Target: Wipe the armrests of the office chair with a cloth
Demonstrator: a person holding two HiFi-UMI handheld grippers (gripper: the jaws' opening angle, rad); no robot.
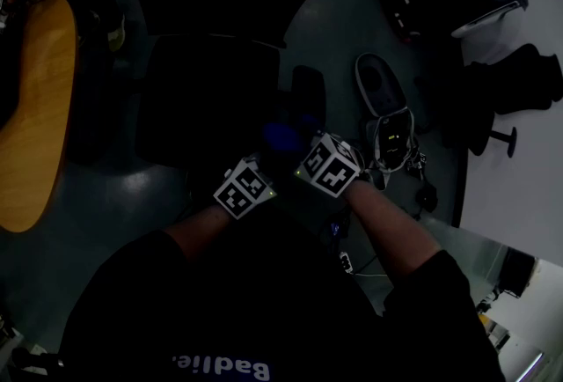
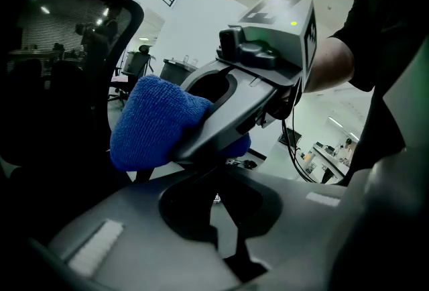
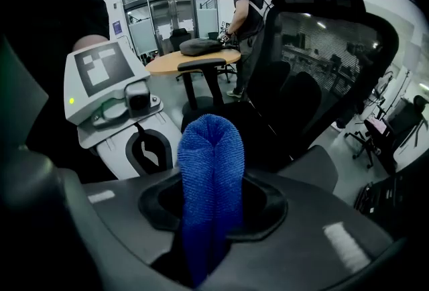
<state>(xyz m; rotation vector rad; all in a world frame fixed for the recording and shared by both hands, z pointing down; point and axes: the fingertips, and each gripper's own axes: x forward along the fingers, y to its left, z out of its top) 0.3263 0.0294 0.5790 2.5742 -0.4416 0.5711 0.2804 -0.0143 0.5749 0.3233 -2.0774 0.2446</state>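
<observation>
The head view is dark. A black mesh office chair [image 1: 211, 99] stands before me, one armrest [image 1: 308, 94] on its right side. My right gripper [image 1: 297, 144] is shut on a folded blue cloth [image 1: 283, 138], held just short of that armrest. The right gripper view shows the cloth [image 3: 211, 169] standing up out of my right gripper [image 3: 211, 216], with the chair back [image 3: 322, 48] behind it and a far armrest [image 3: 204, 63] beyond. My left gripper [image 1: 262, 158] is close beside, jaws together and holding nothing. From the left gripper [image 2: 218, 212], I see the cloth [image 2: 151, 125] in the right gripper [image 2: 194, 139].
A round wooden table [image 1: 40, 107] stands at the left, and a person [image 3: 244, 8] is standing at it. On the floor to the right lie a grey-rimmed device [image 1: 383, 99] with cables [image 1: 400, 156]. Other chair bases [image 1: 510, 81] stand against the white area far right.
</observation>
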